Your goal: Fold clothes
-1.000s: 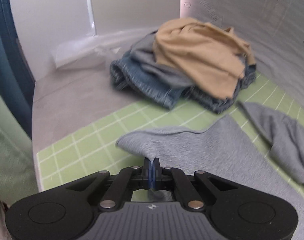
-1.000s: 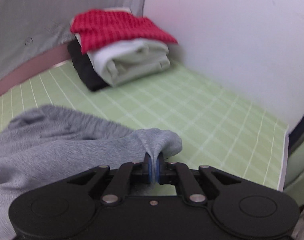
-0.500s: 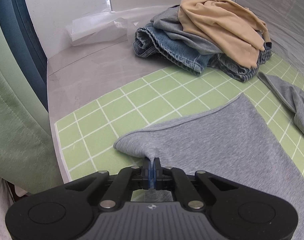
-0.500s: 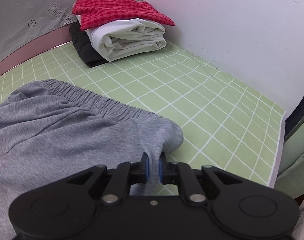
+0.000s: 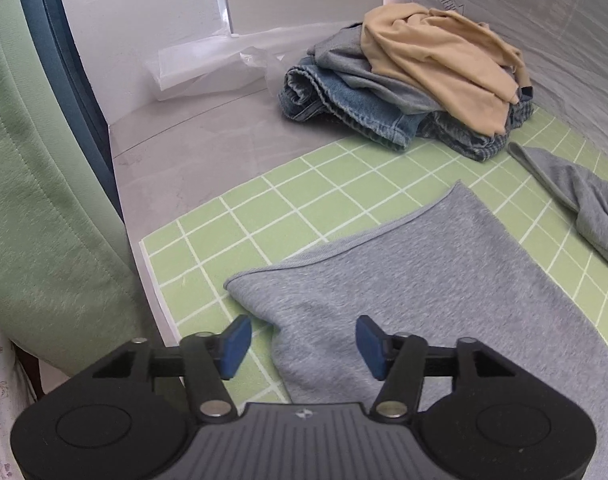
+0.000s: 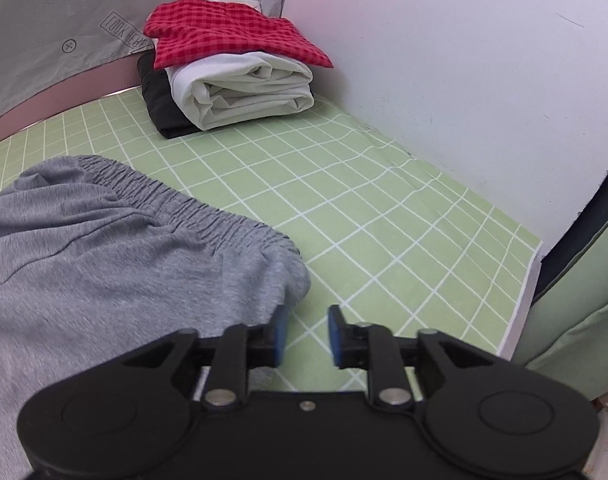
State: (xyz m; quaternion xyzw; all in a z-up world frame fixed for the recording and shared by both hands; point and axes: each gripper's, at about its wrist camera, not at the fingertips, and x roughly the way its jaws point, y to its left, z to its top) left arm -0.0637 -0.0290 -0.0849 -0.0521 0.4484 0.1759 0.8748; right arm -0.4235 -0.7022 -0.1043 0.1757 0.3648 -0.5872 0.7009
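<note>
A grey pair of sweat shorts (image 5: 423, 276) lies flat on the green grid mat (image 5: 288, 208). Its hem corner sits just ahead of my left gripper (image 5: 302, 344), which is open with nothing between its blue pads. In the right wrist view the shorts' elastic waistband (image 6: 192, 208) runs across the mat, and its near corner lies just left of my right gripper (image 6: 304, 334), which is open and holds nothing. The far leg of the shorts (image 5: 575, 196) lies bunched at the right of the left wrist view.
A heap of unfolded clothes (image 5: 407, 92), tan on denim, sits at the back left beside clear plastic wrap (image 5: 208, 64). A folded stack (image 6: 232, 68) of red check, white and black stands at the back right by the white wall. The mat's edge (image 6: 519, 308) ends near a green cushion.
Both grippers have opened and let go of the grey shorts, which now lie flat on the mat. Both have drawn back slightly from the cloth's corners.
</note>
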